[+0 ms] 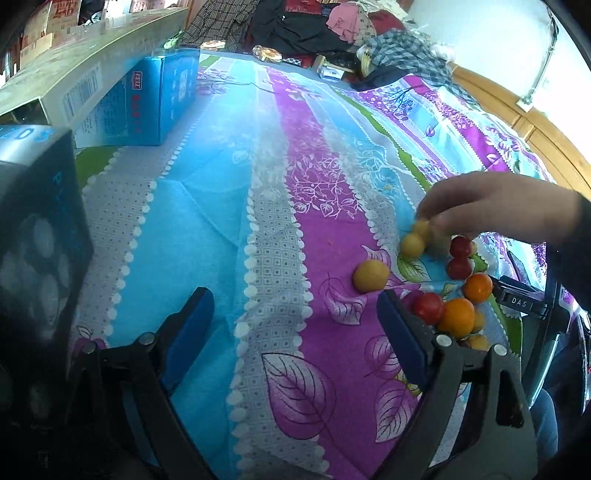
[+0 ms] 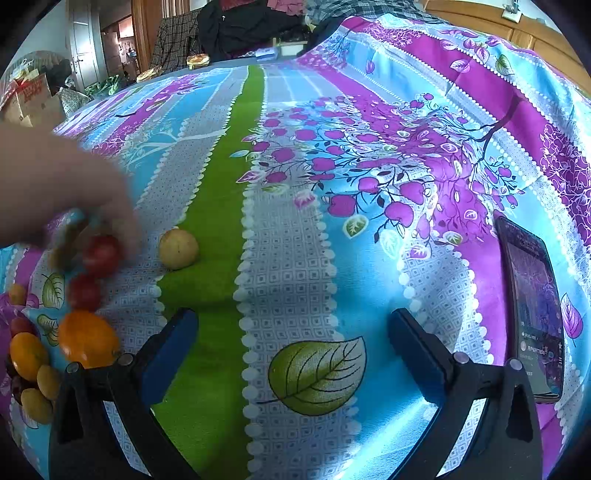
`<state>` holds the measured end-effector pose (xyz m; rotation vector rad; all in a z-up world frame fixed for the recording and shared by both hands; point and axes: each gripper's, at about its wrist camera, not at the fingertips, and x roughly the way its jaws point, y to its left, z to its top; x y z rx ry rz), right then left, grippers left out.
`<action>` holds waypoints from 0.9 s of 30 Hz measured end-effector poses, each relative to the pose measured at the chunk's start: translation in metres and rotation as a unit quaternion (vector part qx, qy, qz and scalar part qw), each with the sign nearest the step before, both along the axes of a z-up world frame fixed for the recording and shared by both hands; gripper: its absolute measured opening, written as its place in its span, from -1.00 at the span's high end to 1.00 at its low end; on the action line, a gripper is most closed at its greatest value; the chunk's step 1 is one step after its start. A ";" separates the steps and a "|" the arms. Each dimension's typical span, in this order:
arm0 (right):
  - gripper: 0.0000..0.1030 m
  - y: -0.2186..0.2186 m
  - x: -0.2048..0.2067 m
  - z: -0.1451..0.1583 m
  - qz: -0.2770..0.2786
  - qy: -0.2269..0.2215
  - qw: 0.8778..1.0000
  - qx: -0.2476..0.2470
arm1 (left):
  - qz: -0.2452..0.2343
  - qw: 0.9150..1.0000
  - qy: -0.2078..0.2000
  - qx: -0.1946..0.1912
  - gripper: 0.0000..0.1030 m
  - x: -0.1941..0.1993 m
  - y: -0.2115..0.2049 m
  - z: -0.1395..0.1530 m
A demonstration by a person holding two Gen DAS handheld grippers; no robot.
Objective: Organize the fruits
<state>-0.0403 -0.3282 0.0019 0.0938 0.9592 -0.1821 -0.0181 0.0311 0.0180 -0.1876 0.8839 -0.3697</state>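
Observation:
Small round fruits lie on a patterned cloth. In the left wrist view a yellow fruit (image 1: 371, 276) lies apart, just ahead of my right fingertip. Beside it are red fruits (image 1: 428, 307) and orange fruits (image 1: 456, 318). A bare hand (image 1: 495, 206) touches small yellow fruits (image 1: 413, 244). My left gripper (image 1: 295, 306) is open and empty above the cloth. In the right wrist view a yellow fruit (image 2: 178, 248) lies alone; red fruits (image 2: 100, 254) and orange fruits (image 2: 88, 339) cluster at the left, under the blurred hand (image 2: 62, 177). My right gripper (image 2: 291, 332) is open and empty.
A blue carton (image 1: 147, 103) and a long cardboard box (image 1: 74, 66) stand at the far left. A dark box (image 1: 37, 251) is close on the left. A phone (image 2: 533, 302) lies at the right. Clothes (image 1: 314, 26) are piled at the back.

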 end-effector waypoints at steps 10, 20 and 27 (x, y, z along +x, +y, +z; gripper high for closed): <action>-1.00 0.000 -0.001 0.001 0.000 0.000 1.000 0.001 | -0.001 1.000 0.006 0.023 -0.75 0.000 -0.005 0.004; -1.00 0.001 0.001 0.001 0.001 0.002 1.000 -0.002 | -0.010 0.998 -0.016 0.058 -0.72 -0.033 -0.010 0.047; -1.00 0.001 0.001 0.001 0.002 0.001 1.000 0.000 | -0.030 0.998 0.000 0.063 -0.73 -0.043 -0.027 0.052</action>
